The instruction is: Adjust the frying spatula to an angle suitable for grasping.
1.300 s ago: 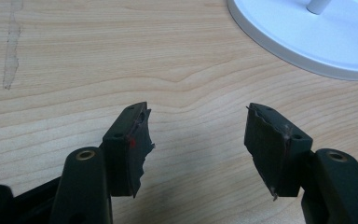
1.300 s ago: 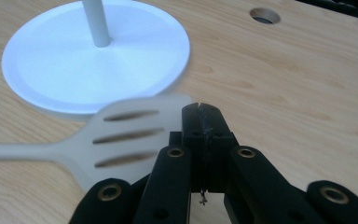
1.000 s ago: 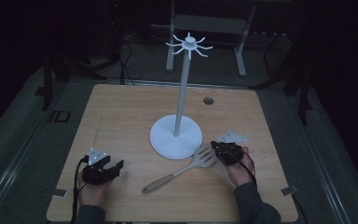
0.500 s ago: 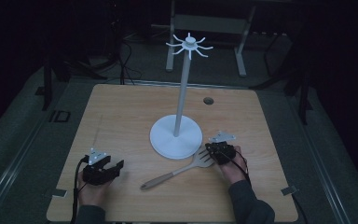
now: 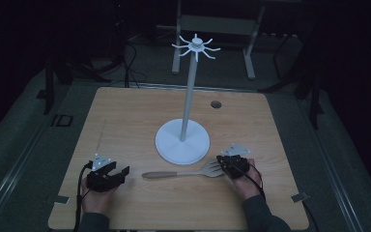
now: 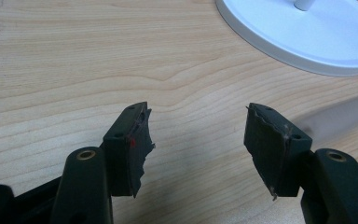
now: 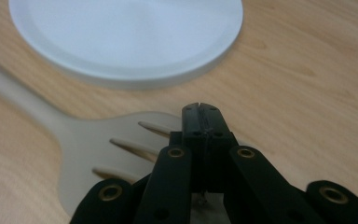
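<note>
Item: slotted spatula (image 5: 193, 171) flat on table (image 5: 125, 116) before white hook stand (image 5: 182, 140), right gripper (image 5: 224, 164) jaws pressed together over its blade edge (grip on it unclear), left gripper (image 6: 196, 140) agape and empty; step judged: pickup, next a lift toward the hooks

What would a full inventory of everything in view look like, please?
Table: one, light wood, under everything, dark floor around it.
Hook stand: one, white, round base mid-table, tall pole, hooks on top.
Slotted spatula: one, pale wood, flat in front of the stand's base, head towards the right gripper.
Hole: one, dark, far right of the tabletop.
Left gripper: black, near left, jaws open, nothing between them.
Right gripper: black, shut, over the spatula's head.
</note>
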The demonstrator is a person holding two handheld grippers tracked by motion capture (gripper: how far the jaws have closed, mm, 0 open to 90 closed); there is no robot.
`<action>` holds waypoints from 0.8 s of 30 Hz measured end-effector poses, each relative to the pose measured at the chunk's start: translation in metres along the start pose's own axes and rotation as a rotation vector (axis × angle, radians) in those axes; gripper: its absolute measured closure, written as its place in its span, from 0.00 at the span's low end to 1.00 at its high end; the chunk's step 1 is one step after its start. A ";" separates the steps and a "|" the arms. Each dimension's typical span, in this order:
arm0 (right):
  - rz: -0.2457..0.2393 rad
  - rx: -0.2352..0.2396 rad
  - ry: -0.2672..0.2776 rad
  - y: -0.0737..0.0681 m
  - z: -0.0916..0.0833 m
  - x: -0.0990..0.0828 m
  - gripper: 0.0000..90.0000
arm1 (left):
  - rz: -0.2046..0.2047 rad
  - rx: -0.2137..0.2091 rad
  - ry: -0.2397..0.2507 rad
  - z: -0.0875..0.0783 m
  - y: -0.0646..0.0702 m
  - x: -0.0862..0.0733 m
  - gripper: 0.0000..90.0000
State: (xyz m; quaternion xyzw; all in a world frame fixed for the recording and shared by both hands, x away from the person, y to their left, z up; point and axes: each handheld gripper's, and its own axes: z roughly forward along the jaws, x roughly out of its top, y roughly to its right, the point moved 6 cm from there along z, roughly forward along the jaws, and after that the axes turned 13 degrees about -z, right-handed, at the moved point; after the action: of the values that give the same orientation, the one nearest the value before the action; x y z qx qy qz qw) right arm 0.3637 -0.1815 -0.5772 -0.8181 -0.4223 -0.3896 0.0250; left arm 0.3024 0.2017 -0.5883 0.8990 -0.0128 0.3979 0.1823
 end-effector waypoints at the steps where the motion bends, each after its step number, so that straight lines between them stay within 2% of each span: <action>1: -0.002 0.002 0.000 -0.002 -0.001 -0.002 1.00 | 0.000 0.000 -0.001 0.000 0.000 0.000 0.45; 8: 0.001 0.008 0.012 -0.007 -0.010 -0.007 1.00 | 0.003 -0.001 -0.006 0.000 0.001 0.000 0.45; 13: -0.019 0.037 0.041 -0.014 -0.024 -0.003 1.00 | 0.001 -0.002 -0.005 0.000 0.001 0.000 0.45; 16: -0.045 0.039 0.024 -0.017 -0.026 -0.007 1.00 | 0.004 -0.003 -0.009 0.000 0.001 -0.001 0.45; 24: -0.027 0.067 0.002 -0.022 -0.030 -0.020 1.00 | 0.001 0.001 -0.012 0.001 0.001 -0.001 0.45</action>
State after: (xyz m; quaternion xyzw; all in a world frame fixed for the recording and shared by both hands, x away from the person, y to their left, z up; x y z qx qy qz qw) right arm 0.3226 -0.1924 -0.5758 -0.8106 -0.4460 -0.3765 0.0477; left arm 0.3021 0.2007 -0.5893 0.9015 -0.0143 0.3925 0.1818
